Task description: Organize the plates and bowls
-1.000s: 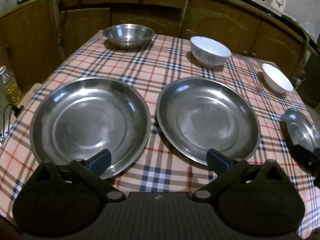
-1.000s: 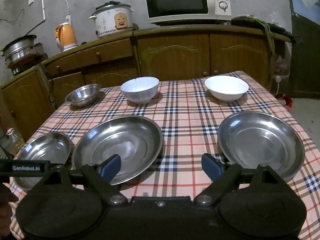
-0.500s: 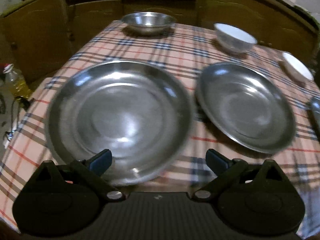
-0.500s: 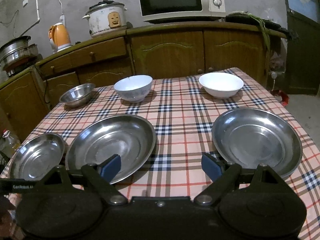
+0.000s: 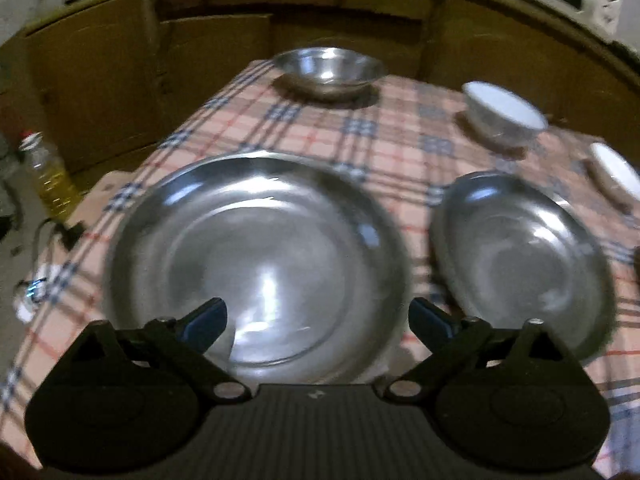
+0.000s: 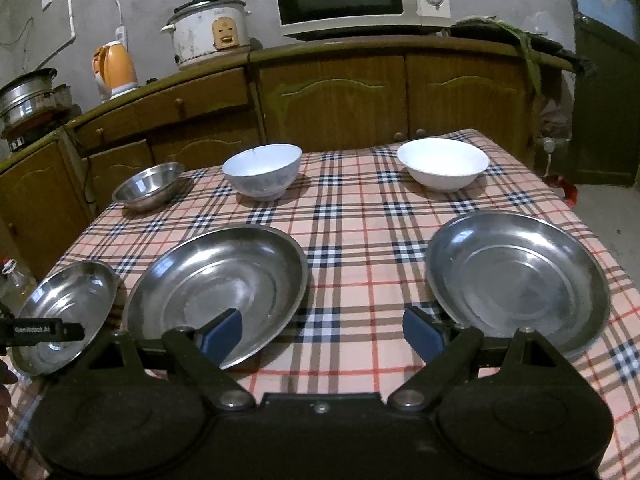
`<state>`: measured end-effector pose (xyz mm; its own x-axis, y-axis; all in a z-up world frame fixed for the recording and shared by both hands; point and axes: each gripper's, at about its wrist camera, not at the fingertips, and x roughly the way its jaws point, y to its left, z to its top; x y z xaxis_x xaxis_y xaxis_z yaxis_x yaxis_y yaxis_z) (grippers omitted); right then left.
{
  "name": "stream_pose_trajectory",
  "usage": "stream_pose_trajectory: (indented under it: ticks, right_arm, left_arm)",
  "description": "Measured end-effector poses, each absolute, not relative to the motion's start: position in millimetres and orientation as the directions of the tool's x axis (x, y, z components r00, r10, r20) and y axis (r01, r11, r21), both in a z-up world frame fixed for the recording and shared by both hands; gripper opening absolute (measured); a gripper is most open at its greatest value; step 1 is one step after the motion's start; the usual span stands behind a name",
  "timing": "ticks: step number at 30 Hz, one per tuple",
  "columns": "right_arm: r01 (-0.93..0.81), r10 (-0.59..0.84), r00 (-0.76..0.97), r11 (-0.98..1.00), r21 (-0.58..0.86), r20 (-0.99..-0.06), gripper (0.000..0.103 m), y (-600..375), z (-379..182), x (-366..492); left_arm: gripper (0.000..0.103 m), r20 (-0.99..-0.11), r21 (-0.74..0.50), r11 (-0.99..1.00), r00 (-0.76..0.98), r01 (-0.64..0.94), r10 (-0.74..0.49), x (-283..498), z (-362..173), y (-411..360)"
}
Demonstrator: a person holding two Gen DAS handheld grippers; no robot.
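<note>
Left gripper (image 5: 318, 314) has closed in on the leftmost steel plate (image 5: 256, 256), which now fills centre frame of the blurred left wrist view; fingers spread wide, left tip over the plate's near rim, nothing held. Second steel plate (image 5: 520, 264) sits right of it, apart. Right gripper (image 6: 322, 332) also spread, empty, above the checked tablecloth (image 6: 360, 216) between the second plate and the third steel plate (image 6: 516, 276). Steel bowl (image 6: 146, 186) and two white bowls (image 6: 262, 172) (image 6: 442, 164) in the upper half.
</note>
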<state>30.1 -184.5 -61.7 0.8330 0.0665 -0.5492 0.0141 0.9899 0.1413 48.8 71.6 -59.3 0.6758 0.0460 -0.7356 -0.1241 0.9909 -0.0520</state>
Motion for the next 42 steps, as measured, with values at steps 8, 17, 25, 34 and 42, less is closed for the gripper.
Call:
stream_pose_trajectory:
  ticks: [8,17,25,34,42]
  right_arm:
    - [-0.014,0.100,0.794,0.989,0.147,-0.599,0.103,-171,-78,84]
    - [-0.036,0.147,0.725,0.984,0.176,-0.672,0.101,-165,-108,130]
    - [-0.017,0.149,0.744,0.979,0.204,-0.652,0.017,-171,-113,141]
    - [0.068,0.074,0.760,0.979,0.192,-0.646,0.018,-205,-112,122]
    - [0.087,0.058,0.760,0.978,0.190,-0.647,0.020,-215,-113,115]
  left_arm:
    - [0.099,-0.697,-0.069,0.998,0.716,-0.011,-0.040,79,-51,28]
    - [0.095,-0.727,-0.065,0.997,0.683,0.027,-0.066,106,-69,13]
    - [0.095,-0.729,-0.039,0.998,0.683,0.044,-0.059,116,-71,10]
    - [0.092,-0.712,-0.006,0.996,0.699,0.087,-0.065,121,-72,-5]
    - [0.091,-0.704,0.006,0.990,0.704,0.139,-0.094,128,-77,-29]
